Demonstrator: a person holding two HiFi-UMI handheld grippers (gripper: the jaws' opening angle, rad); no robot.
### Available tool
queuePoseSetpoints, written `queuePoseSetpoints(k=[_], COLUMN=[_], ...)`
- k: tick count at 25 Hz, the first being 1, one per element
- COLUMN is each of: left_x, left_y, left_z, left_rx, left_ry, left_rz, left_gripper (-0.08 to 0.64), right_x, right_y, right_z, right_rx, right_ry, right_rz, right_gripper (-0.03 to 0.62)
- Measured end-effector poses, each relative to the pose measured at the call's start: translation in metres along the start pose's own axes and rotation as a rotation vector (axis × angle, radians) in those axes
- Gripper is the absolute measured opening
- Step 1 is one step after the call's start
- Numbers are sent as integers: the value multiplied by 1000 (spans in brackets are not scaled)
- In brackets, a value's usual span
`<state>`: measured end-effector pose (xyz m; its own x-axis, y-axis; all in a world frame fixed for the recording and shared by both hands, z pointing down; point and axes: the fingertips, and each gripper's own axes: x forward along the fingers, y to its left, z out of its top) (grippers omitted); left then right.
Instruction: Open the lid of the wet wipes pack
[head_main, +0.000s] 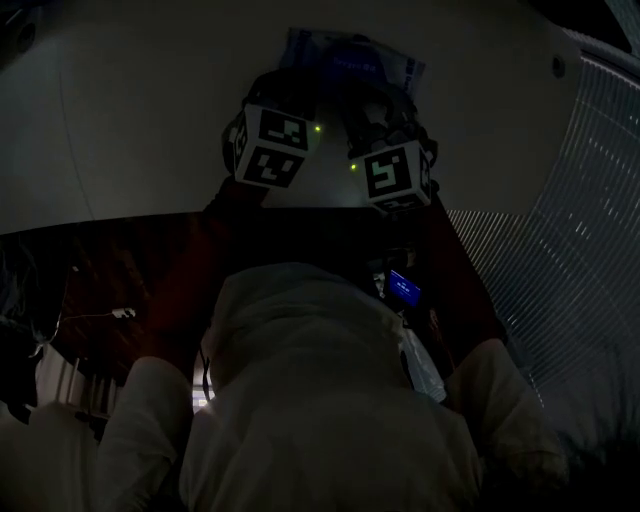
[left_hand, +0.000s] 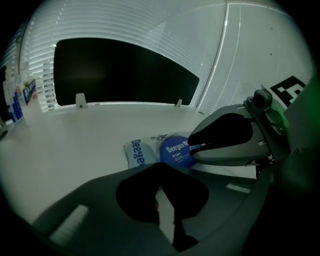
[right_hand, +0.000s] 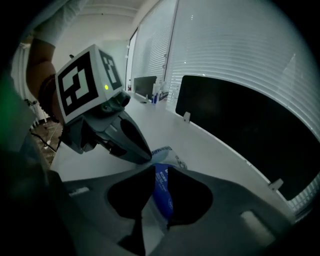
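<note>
- White cloth of the person's garment (head_main: 320, 400) fills the near half of the head view. That view is too dim to show either claw's jaws. It alone shows a small blue-lit screen (head_main: 405, 288).
- Past the garment, two black-and-white marker cubes sit side by side, the left cube (head_main: 270, 145) and the right cube (head_main: 395, 175), each beside a green light.
- The left claw (left_hand: 161, 182), in its own view, has its dark jaws drawn almost together, nipping a thin pale sliver at the pack's near edge.
- The right claw (right_hand: 160, 172) is closed on the round blue plastic lid (right_hand: 162, 192), which stands edge-on between its jaws. The left gripper view shows that lid face-on, with white print, and the right claw's tip at its right rim.
- The pale blue-and-white film wet wipes pack (left_hand: 137, 152) lies on the white bench (left_hand: 75, 135), just beyond both claws. In the head view it is only a faint bluish patch past the cubes.
- The right gripper view alone shows the person's bare wrist (right_hand: 42, 90) behind the left cube.
- Farthest off, a dark rectangular panel (left_hand: 125, 75) stands at the bench's back edge before white slatted blinds (left_hand: 210, 40). A few bottles (left_hand: 15, 95) stand at the far left.
</note>
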<state>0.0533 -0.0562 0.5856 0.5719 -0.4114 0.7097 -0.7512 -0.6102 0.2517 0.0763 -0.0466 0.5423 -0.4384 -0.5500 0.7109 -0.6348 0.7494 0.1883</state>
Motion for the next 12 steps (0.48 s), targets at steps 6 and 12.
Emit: queuePoseSetpoints(k=[6,12], left_x=[9,10], left_y=[0,0], left_z=[-3,-5], left_rx=[-6,-4], left_ry=[24,37], left_rz=[-9,-24], left_gripper=[3,3], right_x=[12,26], right_y=[10,14], right_z=[-14,-35], right_rx=[-102,-190], right_ry=[62,142], right_rz=[42,60], right_gripper=[115,126])
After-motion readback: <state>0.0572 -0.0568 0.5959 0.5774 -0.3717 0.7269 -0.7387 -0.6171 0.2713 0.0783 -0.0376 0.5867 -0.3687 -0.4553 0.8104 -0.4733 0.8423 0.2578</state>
